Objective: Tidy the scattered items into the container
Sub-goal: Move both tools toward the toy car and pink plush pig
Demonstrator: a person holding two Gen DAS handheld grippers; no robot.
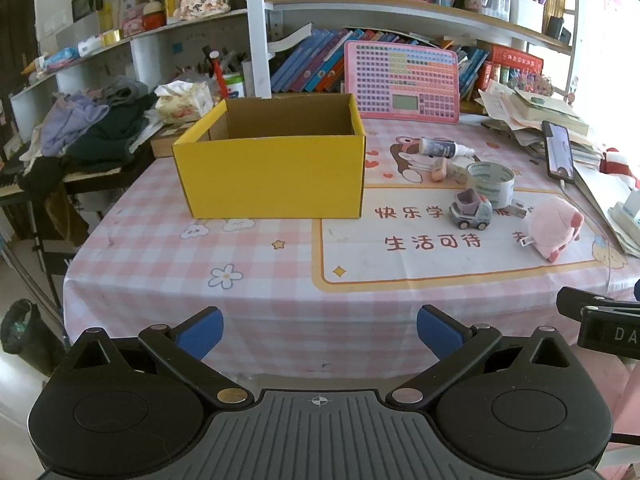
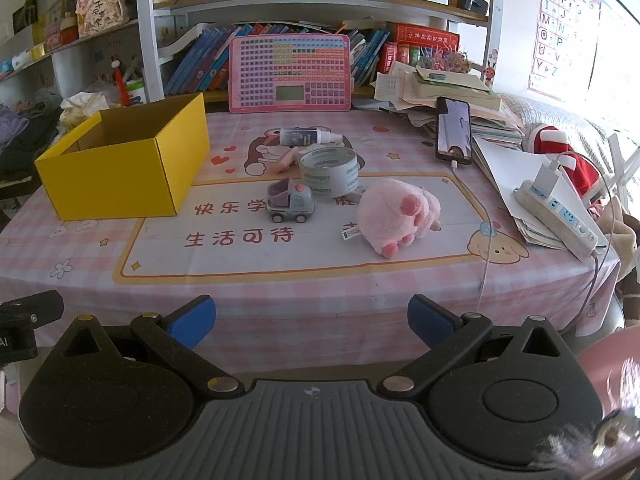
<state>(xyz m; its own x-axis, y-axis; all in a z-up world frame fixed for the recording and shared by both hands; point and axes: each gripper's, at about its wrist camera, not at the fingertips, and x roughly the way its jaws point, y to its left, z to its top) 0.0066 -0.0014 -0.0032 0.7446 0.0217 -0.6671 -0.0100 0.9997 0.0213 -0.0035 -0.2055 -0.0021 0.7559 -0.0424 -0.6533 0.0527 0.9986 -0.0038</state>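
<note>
From the left wrist view, the left tool [image 1: 319, 330] is seen spread as wide as it goes, with nothing between its blue pads; it is held back from the near edge of the tabletop [image 1: 160, 264]. No item has yet been taken up, so the task is judged to be at its very start. The yellow box [image 1: 272, 168], open-topped and apparently empty as far as can be seen, stands towards the left of the tabletop. To its right the scattered things are grouped: a small bottle [image 1: 444, 147] lying on its side, a small pink object [image 1: 439, 169] that cannot be identified, a roll of clear tape [image 1: 491, 184], a toy truck [image 1: 471, 209] and a pink plush toy [image 1: 554, 226].

From the right wrist view, the right tool [image 2: 311, 316] is likewise fully spread and empty, and it faces the cluster more directly. The plush toy [image 2: 396, 212] and the toy truck [image 2: 290, 200] lie nearest, the tape roll [image 2: 329, 174] just behind them, the bottle [image 2: 308, 137] farther back; the box [image 2: 120, 160] is well apart at the left. An approach by the right tool to a near item, then a carry leftward over the box rim, is judged to be called for next.

The surface is covered by a pink checked cloth with a printed mat. A phone [image 2: 454, 130] on a charging cable, a power strip [image 2: 560, 216] and stacked papers crowd the right side; bookshelves rise behind.
</note>
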